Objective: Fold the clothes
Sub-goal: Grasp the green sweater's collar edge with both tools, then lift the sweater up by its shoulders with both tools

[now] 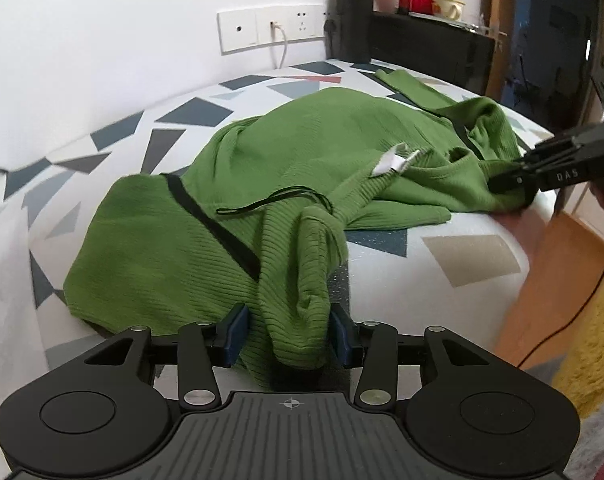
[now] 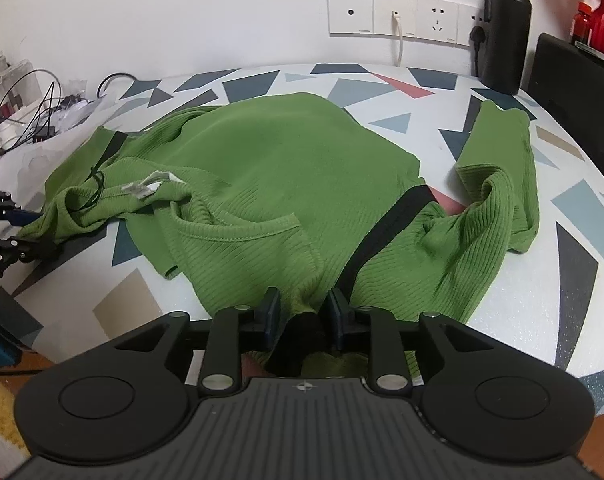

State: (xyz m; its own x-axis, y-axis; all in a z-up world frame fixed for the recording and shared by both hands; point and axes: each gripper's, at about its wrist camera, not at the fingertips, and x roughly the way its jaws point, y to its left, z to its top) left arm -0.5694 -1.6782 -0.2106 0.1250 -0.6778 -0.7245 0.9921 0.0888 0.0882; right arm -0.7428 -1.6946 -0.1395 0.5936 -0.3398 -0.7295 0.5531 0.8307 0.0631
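A green ribbed garment (image 1: 302,152) with black trim lies crumpled on the patterned table (image 1: 462,256), its white label (image 1: 390,164) showing. A bunched fold at its near edge hangs off the table between the fingers of my left gripper (image 1: 288,332), which stand apart and loose around it. In the right wrist view the garment (image 2: 282,160) fills the middle, one sleeve (image 2: 502,152) stretched to the back right. My right gripper (image 2: 305,320) is shut on a green fold with a black trim end. My left gripper (image 2: 32,232) shows at the far left, my right gripper (image 1: 510,188) at the right.
A black bottle (image 2: 506,28) and wall sockets (image 2: 398,14) with a white cable stand at the back. Cables and clear boxes (image 2: 30,108) crowd the table's far left. A black box (image 1: 430,48) sits right of the bottle. Something yellow and fluffy (image 1: 590,344) lies below the table edge.
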